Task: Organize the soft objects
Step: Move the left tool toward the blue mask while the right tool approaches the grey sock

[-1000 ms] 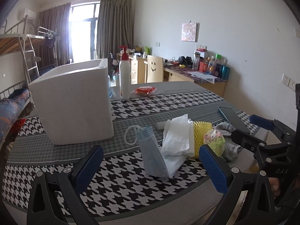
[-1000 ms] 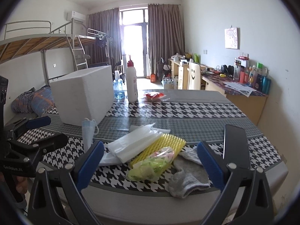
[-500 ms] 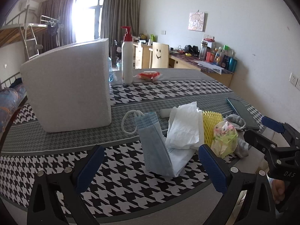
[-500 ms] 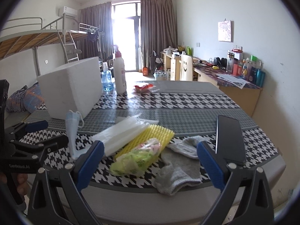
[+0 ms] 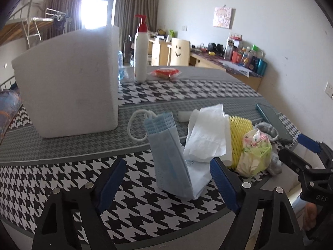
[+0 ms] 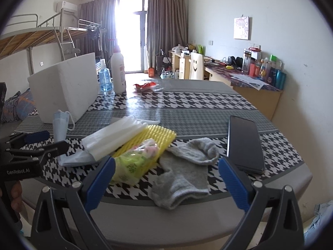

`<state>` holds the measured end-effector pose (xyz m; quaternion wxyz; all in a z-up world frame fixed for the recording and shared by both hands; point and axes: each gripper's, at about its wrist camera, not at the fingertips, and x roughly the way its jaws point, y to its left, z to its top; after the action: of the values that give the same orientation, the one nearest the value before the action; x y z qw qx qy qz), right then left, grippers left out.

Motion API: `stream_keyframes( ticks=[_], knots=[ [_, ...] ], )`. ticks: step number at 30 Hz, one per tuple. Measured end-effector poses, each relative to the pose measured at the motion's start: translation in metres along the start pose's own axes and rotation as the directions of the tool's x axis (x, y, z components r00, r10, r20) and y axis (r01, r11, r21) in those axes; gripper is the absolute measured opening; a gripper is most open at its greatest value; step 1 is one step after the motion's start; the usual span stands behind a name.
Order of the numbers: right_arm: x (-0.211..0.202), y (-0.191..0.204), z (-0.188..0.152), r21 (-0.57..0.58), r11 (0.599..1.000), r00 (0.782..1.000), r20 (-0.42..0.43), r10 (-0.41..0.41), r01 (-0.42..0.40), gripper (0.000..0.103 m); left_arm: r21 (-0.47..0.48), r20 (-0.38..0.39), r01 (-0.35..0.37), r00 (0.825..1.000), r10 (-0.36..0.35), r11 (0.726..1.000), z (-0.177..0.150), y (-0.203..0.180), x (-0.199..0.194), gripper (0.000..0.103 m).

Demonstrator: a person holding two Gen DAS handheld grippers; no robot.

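A houndstooth-patterned tabletop (image 5: 68, 179) is seen in a bedroom. Ahead-left of the left hand-held gripper (image 5: 167, 180) stands a white foam box (image 5: 68, 83); a blue face mask (image 5: 169, 158) lies between its jaws, untouched, these having just been closing. Bare cloth is left beside it. "GenRobot.AI" is read there. The right hand-held gripper (image 6: 166, 176) is spread wide, empty, a grey sock (image 6: 185, 170) before it at the near edge.

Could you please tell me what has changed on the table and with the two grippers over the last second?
Both grippers came in lower and closer: the left gripper toward the blue face mask, its jaws just closing somewhat with the mask's near end between them but not gripped; the right gripper toward the grey sock, open. Nothing was picked up or released. The foam box, phone and pile stayed put.
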<state>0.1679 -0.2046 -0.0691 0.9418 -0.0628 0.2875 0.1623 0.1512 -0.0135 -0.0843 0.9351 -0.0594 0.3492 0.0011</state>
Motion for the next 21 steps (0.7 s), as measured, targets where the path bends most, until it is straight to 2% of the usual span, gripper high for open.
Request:
stream_keyframes(
  ticks=[4, 15, 19, 21],
  knots=[
    [0.003, -0.003, -0.003, 0.011, 1.0, 1.0, -0.01, -0.009, 0.009, 0.099, -0.003, -0.024, 0.014, 1.0, -0.014, 1.0, 0.001, -0.003, 0.006, 0.076],
    [0.02, -0.012, -0.009, 0.009, 1.0, 0.995, -0.093, -0.019, 0.02, 0.077, 0.015, -0.079, 0.016, 0.997, -0.015, 1.0, -0.002, -0.009, 0.019, 0.054],
    [0.028, -0.014, -0.012, 0.013, 1.0, 0.992, -0.122, -0.024, 0.026, 0.074, 0.027, -0.093, 0.014, 0.996, -0.012, 1.0, -0.003, -0.01, 0.021, 0.041],
    [0.033, -0.015, -0.013, 0.015, 1.0, 0.991, -0.133, -0.023, 0.025, 0.07, 0.037, -0.097, 0.006, 0.995, -0.002, 0.999, -0.004, -0.01, 0.023, 0.039]
  ],
)
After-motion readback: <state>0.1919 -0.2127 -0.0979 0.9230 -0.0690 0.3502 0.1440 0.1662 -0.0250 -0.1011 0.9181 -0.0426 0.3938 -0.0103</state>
